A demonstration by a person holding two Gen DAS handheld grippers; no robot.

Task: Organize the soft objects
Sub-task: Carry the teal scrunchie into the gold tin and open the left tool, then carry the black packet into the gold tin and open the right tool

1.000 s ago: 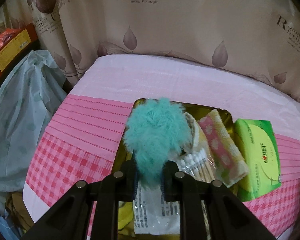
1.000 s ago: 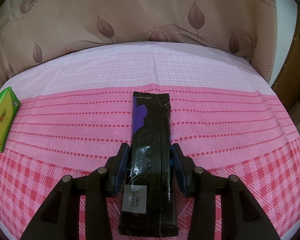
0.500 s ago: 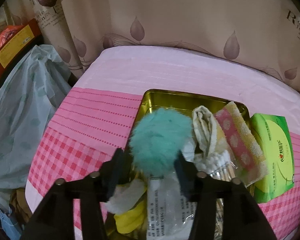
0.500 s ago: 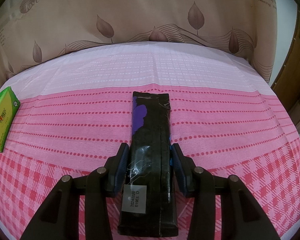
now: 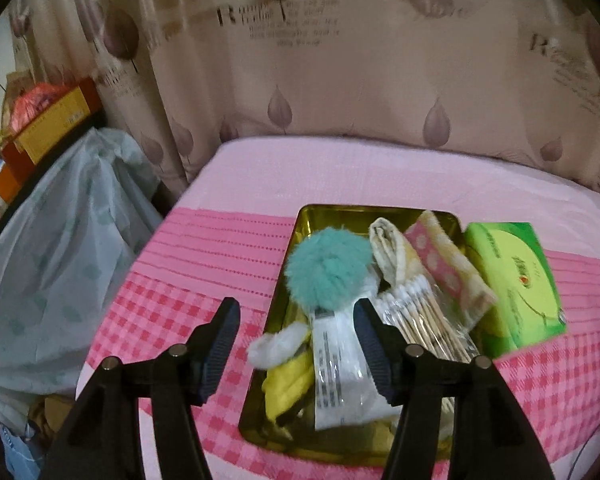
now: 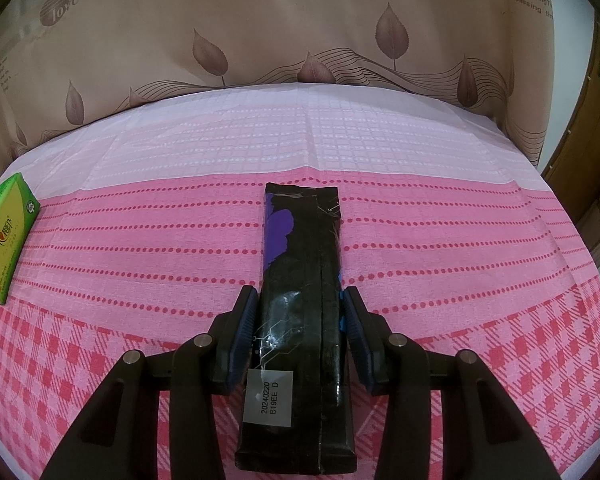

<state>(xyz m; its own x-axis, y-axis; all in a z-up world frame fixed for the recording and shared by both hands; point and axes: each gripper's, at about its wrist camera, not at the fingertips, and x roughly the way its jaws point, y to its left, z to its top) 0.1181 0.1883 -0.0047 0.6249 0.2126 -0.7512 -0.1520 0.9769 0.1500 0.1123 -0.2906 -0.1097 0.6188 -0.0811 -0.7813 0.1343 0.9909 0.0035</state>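
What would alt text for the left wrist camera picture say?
The open left tool hangs above a gold tray holding a teal pompom, cotton swabs and folded cloths. A green tissue pack lies beside it on the pink tablecloth.

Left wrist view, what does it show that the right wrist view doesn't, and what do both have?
Only the left wrist: the gold tray holding a teal pompom, cotton swabs and a pink cloth, with the open left tool above. Only the right wrist: the right tool shut on a black pack. Both: the green box and pink tablecloth.
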